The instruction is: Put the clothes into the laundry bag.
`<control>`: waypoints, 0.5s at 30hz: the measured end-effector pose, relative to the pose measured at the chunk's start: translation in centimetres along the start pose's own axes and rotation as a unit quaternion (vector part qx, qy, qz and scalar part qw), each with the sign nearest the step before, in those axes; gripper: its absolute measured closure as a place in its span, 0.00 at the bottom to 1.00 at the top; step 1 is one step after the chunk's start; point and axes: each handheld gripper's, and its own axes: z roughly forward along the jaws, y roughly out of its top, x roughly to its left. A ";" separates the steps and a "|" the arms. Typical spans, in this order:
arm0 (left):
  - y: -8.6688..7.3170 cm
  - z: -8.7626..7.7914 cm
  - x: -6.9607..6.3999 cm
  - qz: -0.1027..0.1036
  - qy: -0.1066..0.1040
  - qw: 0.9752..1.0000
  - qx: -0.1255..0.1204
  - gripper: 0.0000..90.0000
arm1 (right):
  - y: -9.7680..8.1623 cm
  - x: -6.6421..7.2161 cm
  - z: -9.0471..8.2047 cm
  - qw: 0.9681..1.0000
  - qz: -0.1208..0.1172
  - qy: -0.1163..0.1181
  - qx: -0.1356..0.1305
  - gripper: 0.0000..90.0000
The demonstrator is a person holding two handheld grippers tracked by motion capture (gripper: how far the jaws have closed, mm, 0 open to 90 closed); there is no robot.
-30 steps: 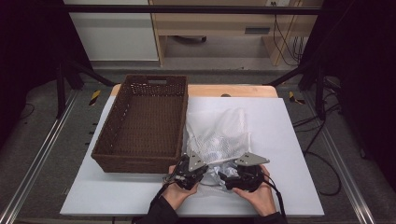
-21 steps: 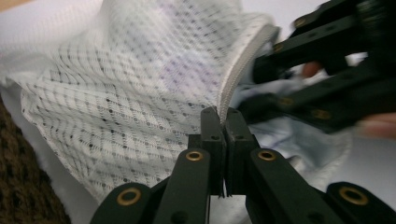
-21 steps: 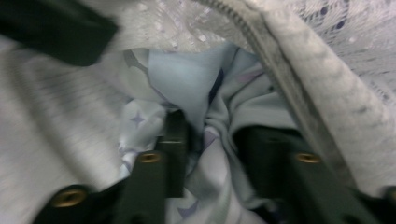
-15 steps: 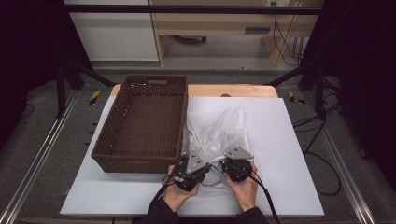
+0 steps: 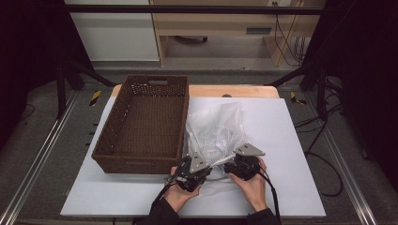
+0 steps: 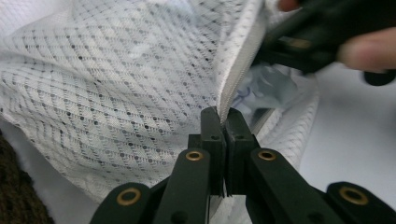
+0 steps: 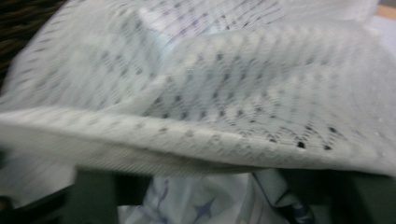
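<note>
The left tongs are closed on the white zipper edge of a white mesh bag; in the left gripper view the two black jaws stand pressed together with the fabric band pinched between them. In the high view the left tongs sit at the bag's near left corner, held by the left hand.

The right tongs sit at the bag's near right corner, held by the right hand. Their jaws have just been opening. In the right gripper view the picture is blurred; the jaws stand apart at the bottom corners, and the bag's rim lies across the gap above them. Whether the pads touch the mesh cannot be told. Below that rim, a pale cloth with blue star shapes shows inside the bag.

The mesh bag lies on the white tabletop, near the middle of its near edge, and reaches from the tongs toward the far edge. Its left side lies just beside a brown woven basket. The basket stands on the left half of the tabletop, its long side running from near edge to far edge.
</note>
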 end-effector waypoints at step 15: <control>0.0 0.4 0.1 -0.013 0.001 1.000 -0.004 0.98 | -2.4 0.1 -0.6 0.996 -0.065 -0.023 0.060 0.80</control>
